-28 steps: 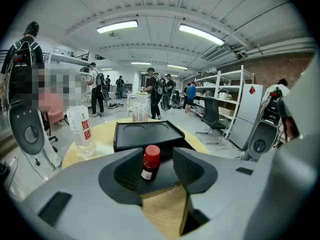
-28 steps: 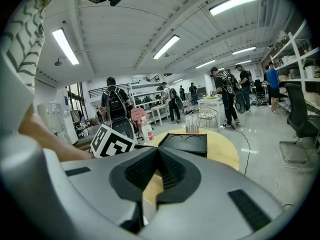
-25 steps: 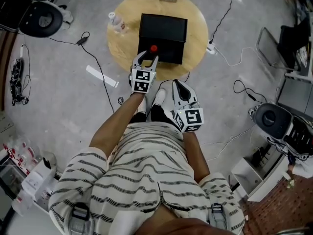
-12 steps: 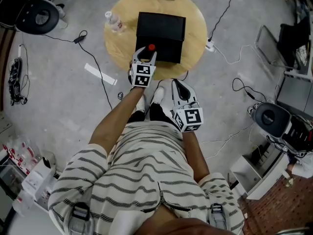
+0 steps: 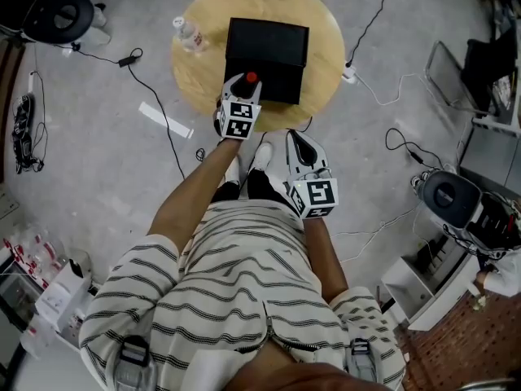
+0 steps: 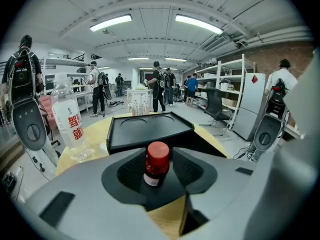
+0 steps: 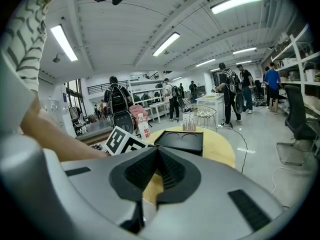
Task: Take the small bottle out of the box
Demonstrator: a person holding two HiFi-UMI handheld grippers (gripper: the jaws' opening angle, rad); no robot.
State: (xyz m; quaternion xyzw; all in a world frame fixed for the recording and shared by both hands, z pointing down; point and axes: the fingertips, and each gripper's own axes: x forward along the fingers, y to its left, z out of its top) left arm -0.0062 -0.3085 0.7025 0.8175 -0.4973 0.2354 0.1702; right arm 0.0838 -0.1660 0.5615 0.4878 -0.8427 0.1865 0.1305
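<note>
my left gripper (image 5: 242,90) is clamped on the small bottle (image 6: 156,163) below its red cap, so it sits upright — seemingly out of the box (image 5: 269,43), over the table's (image 5: 326,72) near edge. my right gripper (image 7: 156,159) hangs back, jaws pressed together on nothing — not needed.

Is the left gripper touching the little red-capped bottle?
Touching. In the left gripper view, the left gripper has its jaws pressed against both sides of the small bottle, holding it.

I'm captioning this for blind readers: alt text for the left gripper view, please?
The left gripper grips a small red-capped bottle upright between its jaws. Behind it, a black box and a clear water bottle stand on a round yellow table.
</note>
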